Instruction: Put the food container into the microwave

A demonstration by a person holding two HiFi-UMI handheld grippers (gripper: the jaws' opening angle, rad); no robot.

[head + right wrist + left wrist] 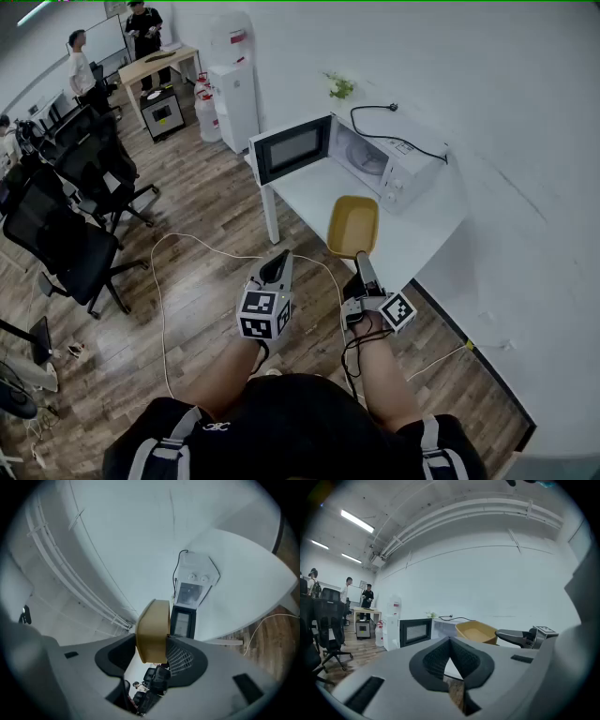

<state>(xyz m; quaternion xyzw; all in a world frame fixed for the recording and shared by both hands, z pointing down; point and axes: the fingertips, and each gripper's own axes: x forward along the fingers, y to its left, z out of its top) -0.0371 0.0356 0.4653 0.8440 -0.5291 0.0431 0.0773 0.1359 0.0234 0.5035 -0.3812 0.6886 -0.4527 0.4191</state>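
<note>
Transfer is judged roughly half done: the shallow mustard-yellow plastic food container [352, 225] is clamped by its near rim in the right gripper [362, 265] and held over the white table [309, 192], just in front of the white microwave [398, 164]. The microwave's door [292, 147] is swung wide, and no obstruction is seen at its cavity. Insertion and release are left. The left gripper [275, 272], jaws together and empty, is held well short of the microwave.
</note>
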